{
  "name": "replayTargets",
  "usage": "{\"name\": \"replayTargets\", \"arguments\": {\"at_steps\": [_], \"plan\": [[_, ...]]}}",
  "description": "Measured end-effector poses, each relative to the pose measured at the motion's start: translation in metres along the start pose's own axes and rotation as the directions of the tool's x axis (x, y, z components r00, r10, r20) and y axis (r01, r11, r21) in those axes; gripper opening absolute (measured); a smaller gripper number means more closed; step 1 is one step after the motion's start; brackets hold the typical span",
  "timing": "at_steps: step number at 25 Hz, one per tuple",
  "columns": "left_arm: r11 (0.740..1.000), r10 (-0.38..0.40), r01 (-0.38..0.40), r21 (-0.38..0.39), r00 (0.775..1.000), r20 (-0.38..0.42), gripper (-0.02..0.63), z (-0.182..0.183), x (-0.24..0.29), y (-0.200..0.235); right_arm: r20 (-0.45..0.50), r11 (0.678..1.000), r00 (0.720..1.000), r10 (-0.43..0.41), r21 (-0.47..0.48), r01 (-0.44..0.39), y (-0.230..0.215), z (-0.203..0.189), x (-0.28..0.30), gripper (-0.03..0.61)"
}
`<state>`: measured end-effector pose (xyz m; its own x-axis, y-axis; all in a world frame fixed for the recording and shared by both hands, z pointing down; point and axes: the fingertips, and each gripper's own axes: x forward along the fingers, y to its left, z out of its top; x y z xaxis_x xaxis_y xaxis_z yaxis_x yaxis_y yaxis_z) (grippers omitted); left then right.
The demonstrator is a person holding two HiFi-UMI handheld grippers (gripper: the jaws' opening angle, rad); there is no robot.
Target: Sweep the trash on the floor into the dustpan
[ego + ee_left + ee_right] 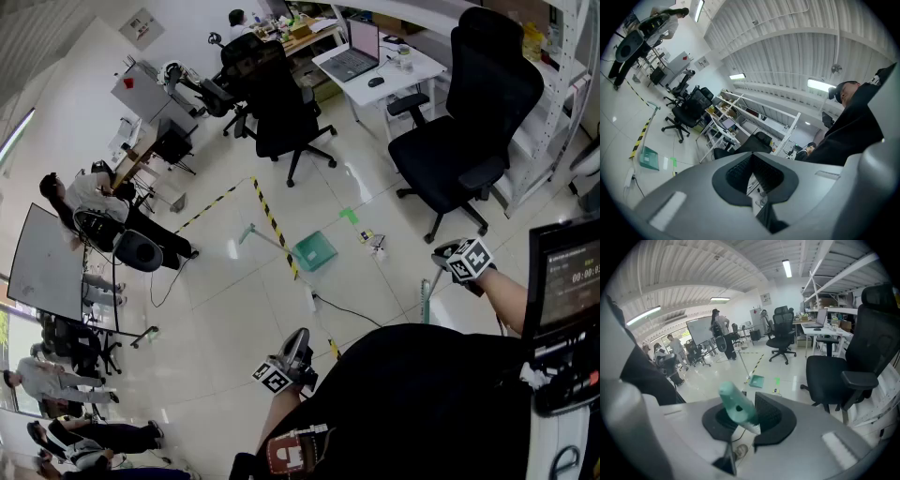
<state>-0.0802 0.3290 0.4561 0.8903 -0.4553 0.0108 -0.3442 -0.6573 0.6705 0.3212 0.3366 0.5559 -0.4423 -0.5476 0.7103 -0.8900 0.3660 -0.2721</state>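
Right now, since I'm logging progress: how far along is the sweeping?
Nothing looks swept yet: the trash lies on the floor beside the dustpan, not in it. In hand: the right claw grips a teal handle, probably the broom's; the left claw is shut on nothing. Left: all the sweeping.
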Motion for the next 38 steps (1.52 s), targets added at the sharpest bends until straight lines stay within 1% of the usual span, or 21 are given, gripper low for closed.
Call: {"name": "replayTargets", "arguments": {"at_steps": [4, 8, 11, 14, 16, 19, 21, 23, 25, 27, 32, 34, 36, 38], "plan": [[1.0, 0.001, -0.001, -0.007, 1.0, 0.0, -0.003, 0.002, 0.008, 0.016, -0.013, 1.0, 1.0, -0.01, -0.021, 0.01, -0.01, 0.019, 0.016, 0.055], [0.999, -0.008, 0.009, -0.035, 1.0, 0.011, -0.003, 0.012, 0.01, 0.048, -0.025, 1.0, 0.999, -0.025, -0.005, 0.025, -0.012, 0.033, 0.035, 0.055], [0.998, -0.035, 0.036, -0.052, 0.999, 0.016, -0.003, 0.023, 0.011, 0.09, -0.033, 0.998, 0.998, -0.053, 0.015, 0.054, -0.016, 0.051, 0.059, 0.054], [0.995, -0.071, 0.073, -0.068, 0.997, 0.017, -0.003, 0.039, 0.013, 0.144, -0.042, 0.994, 0.994, -0.099, 0.031, 0.101, -0.019, 0.08, 0.089, 0.054], [0.993, -0.099, 0.099, -0.069, 0.995, -0.009, -0.005, 0.055, 0.015, 0.176, -0.062, 0.99, 0.989, -0.131, 0.038, 0.134, -0.014, 0.102, 0.107, 0.054], [0.988, -0.147, 0.143, -0.059, 0.987, -0.06, -0.003, 0.09, 0.014, 0.216, -0.097, 0.982, 0.979, -0.181, 0.043, 0.186, -0.004, 0.137, 0.128, 0.054], [0.985, -0.167, 0.163, -0.055, 0.983, -0.076, -0.003, 0.116, 0.016, 0.242, -0.113, 0.972, 0.968, -0.223, 0.043, 0.229, -0.006, 0.167, 0.138, 0.053], [0.985, -0.171, 0.166, -0.053, 0.981, -0.091, -0.004, 0.142, 0.02, 0.268, -0.128, 0.965, 0.958, -0.255, 0.031, 0.261, -0.015, 0.201, 0.15, 0.052], [0.986, -0.165, 0.16, -0.049, 0.981, -0.1, -0.003, 0.161, 0.028, 0.295, -0.143, 0.96, 0.951, -0.272, 0.023, 0.278, -0.031, 0.234, 0.163, 0.052], [0.988, -0.154, 0.15, -0.044, 0.983, -0.102, -0.004, 0.171, 0.037, 0.316, -0.147, 0.961, 0.952, -0.269, 0.029, 0.276, -0.049, 0.257, 0.18, 0.051], [0.994, -0.086, 0.078, -0.071, 0.989, -0.12, -0.003, 0.186, 0.062, 0.329, -0.126, 0.961, 0.955, -0.269, 0.024, 0.274, -0.103, 0.294, 0.216, 0.051], [0.997, -0.054, 0.045, -0.07, 0.989, -0.138, -0.003, 0.19, 0.077, 0.332, -0.115, 0.969, 0.963, -0.243, 0.018, 0.247, -0.13, 0.311, 0.237, 0.051], [0.998, -0.005, -0.004, -0.064, 0.988, -0.152, -0.003, 0.193, 0.096, 0.334, -0.113, 0.978, 0.972, -0.205, 0.001, 0.206, -0.16, 0.326, 0.262, 0.051], [0.996, 0.048, -0.058, -0.066, 0.989, -0.139, -0.003, 0.195, 0.115, 0.333, -0.125, 0.986, 0.978, -0.168, -0.026, 0.166, -0.19, 0.331, 0.285, 0.051]]}}
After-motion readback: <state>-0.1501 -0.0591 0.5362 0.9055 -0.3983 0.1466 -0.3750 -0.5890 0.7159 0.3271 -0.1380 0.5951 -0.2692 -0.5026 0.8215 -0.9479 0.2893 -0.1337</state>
